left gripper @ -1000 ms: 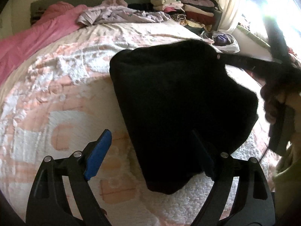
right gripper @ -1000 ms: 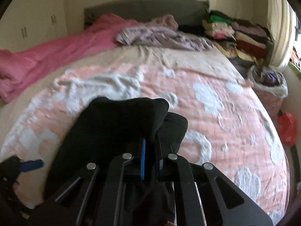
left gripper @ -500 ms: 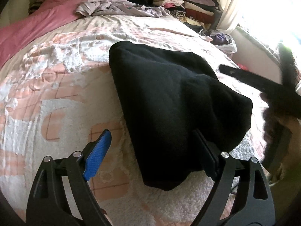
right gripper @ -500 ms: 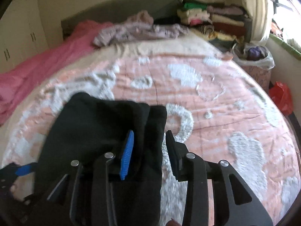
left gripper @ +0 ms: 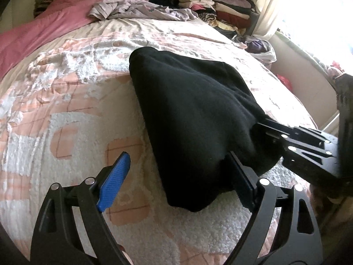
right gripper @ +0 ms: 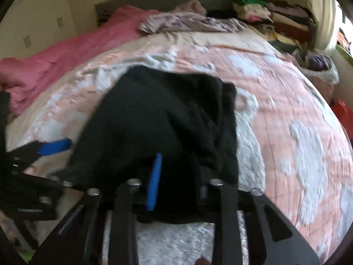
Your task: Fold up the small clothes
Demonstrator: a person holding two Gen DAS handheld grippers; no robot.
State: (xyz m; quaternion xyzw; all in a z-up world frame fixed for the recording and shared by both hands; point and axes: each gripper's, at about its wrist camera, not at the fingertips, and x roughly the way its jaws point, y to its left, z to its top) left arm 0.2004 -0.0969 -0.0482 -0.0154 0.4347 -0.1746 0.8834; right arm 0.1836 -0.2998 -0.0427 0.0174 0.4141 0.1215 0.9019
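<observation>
Lying on the bed (left gripper: 66, 119), the black garment (left gripper: 194, 114) sits bunched in a rough mound on the pink-and-white textured bedspread, near the foot end and toward the window side.

Right claw (right gripper: 176, 183): comes in from the right edge of the left view, its tips buried in the garment's right side. In its own view, black fabric fills the gap between the blue pad (right gripper: 154, 181) and the opposite finger. Jaws are closing, narrow gap, cloth between them; the frame is blurred, so I read it as pinching the garment.

Left claw (left gripper: 178, 178): spread wide, low over the bedspread at the garment's near edge. Its blue left pad (left gripper: 114, 181) is clear of the cloth with bare bedspread under it; the right finger is at or against the garment's near-right lobe, contact hard to confirm. Nothing pinched.

Further out: pink blanket (left gripper: 44, 28) along the far left side, crumpled lilac clothes (left gripper: 141, 8) by the headboard, stack of folded clothes (left gripper: 216, 6) in the far corner, curtain (left gripper: 267, 6) and bright window at right, and a white bag (left gripper: 262, 50) of things on the floor beside the bed.
</observation>
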